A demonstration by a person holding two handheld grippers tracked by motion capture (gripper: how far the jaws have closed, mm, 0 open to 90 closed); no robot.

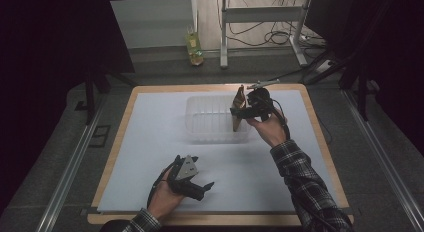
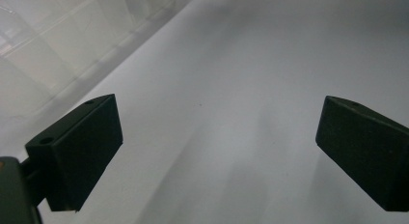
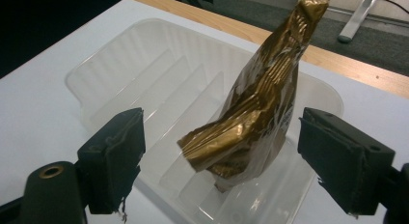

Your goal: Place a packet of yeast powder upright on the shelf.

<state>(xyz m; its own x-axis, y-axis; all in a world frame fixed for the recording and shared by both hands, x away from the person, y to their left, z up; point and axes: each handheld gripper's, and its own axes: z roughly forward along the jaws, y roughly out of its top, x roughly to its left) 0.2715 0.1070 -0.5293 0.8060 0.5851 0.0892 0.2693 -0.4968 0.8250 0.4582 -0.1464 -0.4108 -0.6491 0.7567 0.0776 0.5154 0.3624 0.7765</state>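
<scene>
Standing upright in the bin [image 3: 115, 55] at its right end: gold bag [image 3: 255, 113]. Right gripper [image 3: 219, 161] jaws wide apart either side, gripping nothing, placing step apparently done; next, withdraw clear. Left gripper [image 1: 192, 179] open, empty, near left on table [image 1: 150, 142]

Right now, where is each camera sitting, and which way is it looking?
High view: above the person's side, looking forward and down at the white-covered table; both forearms, left gripper and right gripper show.
Left gripper view: on the left gripper, facing bare white surface; two black jaws, wide apart.
Right gripper view: on the right gripper, facing the crinkled gold foil packet.
Shared by all three views: the clear ribbed plastic tub.
</scene>
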